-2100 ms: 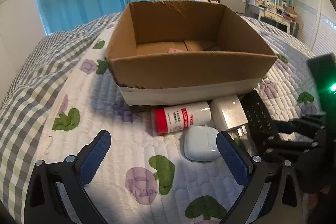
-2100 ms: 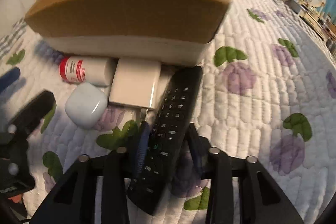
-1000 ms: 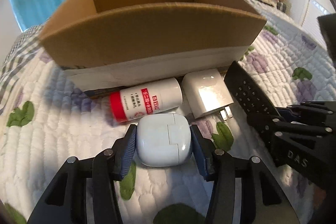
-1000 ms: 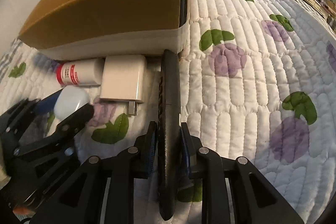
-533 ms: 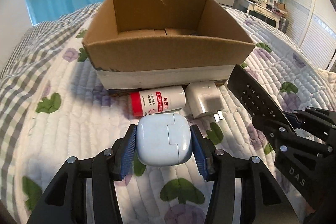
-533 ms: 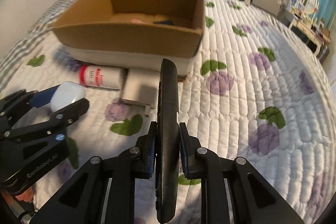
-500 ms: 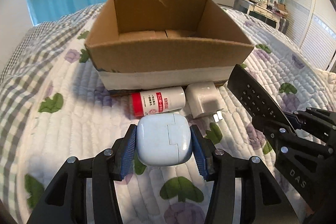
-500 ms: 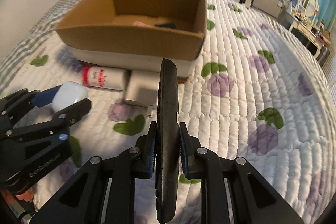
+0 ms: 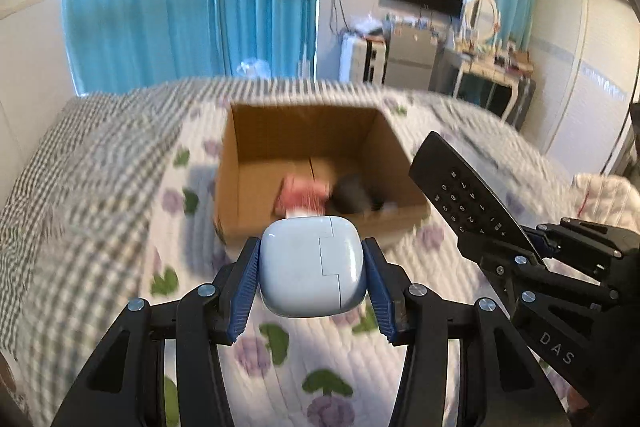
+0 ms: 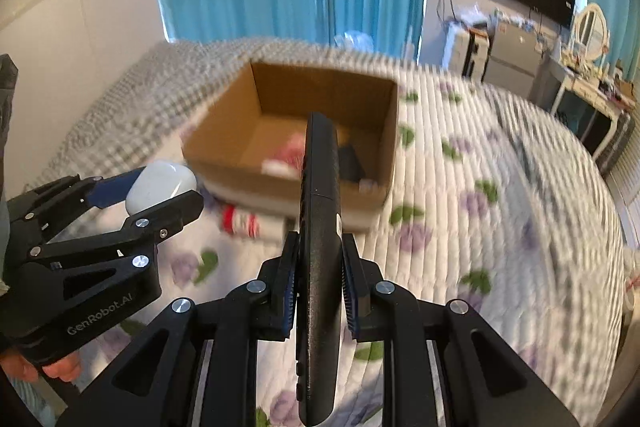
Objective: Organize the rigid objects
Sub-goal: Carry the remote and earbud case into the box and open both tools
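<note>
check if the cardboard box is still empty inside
No, in the left wrist view the cardboard box already holds a pinkish-red item and a dark item on its floor.

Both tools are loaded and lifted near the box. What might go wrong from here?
The remote is pinched edge-on near its middle by the right tool; it may pivot or slip. The left tool grips the smooth, rounded earbud case, which might squirt out. The cardboard box already holds items, so drops may knock them.
</note>
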The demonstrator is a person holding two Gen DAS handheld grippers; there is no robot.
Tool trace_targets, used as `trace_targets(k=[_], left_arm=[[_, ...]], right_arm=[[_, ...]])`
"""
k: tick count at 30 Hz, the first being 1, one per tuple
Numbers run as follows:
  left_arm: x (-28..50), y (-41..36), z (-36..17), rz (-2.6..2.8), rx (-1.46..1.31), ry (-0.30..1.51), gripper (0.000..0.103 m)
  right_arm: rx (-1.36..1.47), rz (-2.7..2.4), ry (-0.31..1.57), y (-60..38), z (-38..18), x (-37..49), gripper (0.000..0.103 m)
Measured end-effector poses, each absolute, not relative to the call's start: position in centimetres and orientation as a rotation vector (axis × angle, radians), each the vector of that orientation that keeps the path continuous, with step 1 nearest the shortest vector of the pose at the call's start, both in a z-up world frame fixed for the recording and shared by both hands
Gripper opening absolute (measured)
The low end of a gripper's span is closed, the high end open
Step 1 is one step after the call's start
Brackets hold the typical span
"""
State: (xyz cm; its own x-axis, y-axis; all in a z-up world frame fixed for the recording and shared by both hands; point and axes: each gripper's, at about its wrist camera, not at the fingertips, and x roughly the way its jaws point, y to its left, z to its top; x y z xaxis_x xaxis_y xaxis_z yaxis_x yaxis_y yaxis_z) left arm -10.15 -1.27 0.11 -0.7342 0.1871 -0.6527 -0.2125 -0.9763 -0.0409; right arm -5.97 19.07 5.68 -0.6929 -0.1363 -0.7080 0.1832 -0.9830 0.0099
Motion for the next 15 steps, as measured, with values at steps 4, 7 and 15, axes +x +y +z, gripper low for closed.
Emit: trace_targets(k=[4,7,15], left_arm=[[-13.3,-1.7,3.0,2.788,-0.966,0.07,0.051],[-15.7,-1.7,4.2,2.839,-0.916,0.11,0.051],[-23.9,0.0,1.5,2.847,-0.964,0.183,0.051]], right_arm=[[1.055,-2.749,0.11,19.1,8.9,-8.1,0.018],[1.006,-2.752,0.106,19.1,10.6,-10.4,0.018],[0.973,-2.75,0.073,18.9,11.1,-17.9,0.018]])
